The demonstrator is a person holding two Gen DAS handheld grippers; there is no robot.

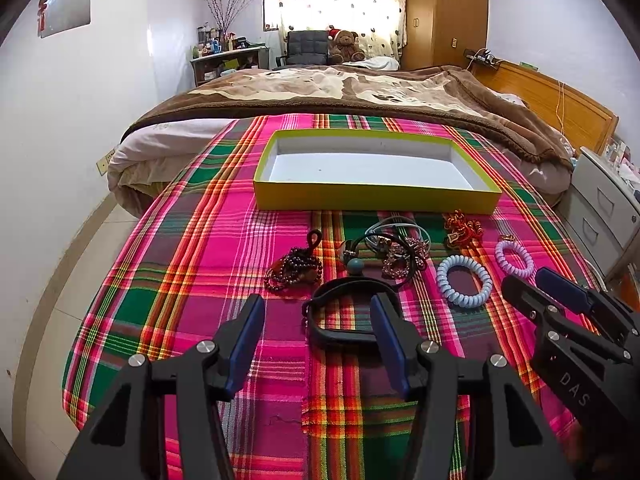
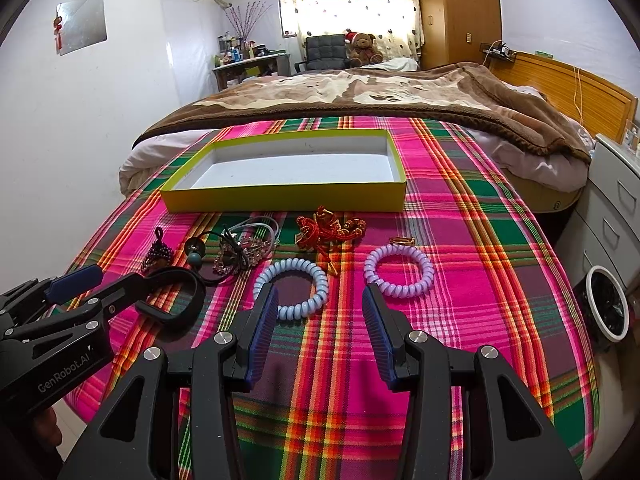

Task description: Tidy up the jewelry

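Observation:
An empty yellow box [image 1: 376, 200] [image 2: 280, 198] with a white inside lies on the plaid cloth. In front of it lie a dark bead bracelet [image 1: 294, 270], a tangle of hair ties [image 1: 394, 254] [image 2: 236, 254], a red ornament [image 1: 462, 226] [image 2: 330, 230], a blue coil tie [image 1: 464, 282] [image 2: 294, 288], a lilac coil tie [image 1: 514, 258] [image 2: 398, 272] and a black band [image 1: 344, 320] [image 2: 176, 298]. My left gripper [image 1: 318, 340] is open, its right finger over the black band. My right gripper [image 2: 320, 320] is open, just before the blue coil tie.
The plaid cloth [image 1: 224, 248] covers the bed's foot; a brown blanket [image 1: 360, 92] lies behind the box. A white drawer unit [image 2: 616, 200] and a bin [image 2: 606, 306] stand to the right. The floor [image 1: 60, 300] drops off at the left.

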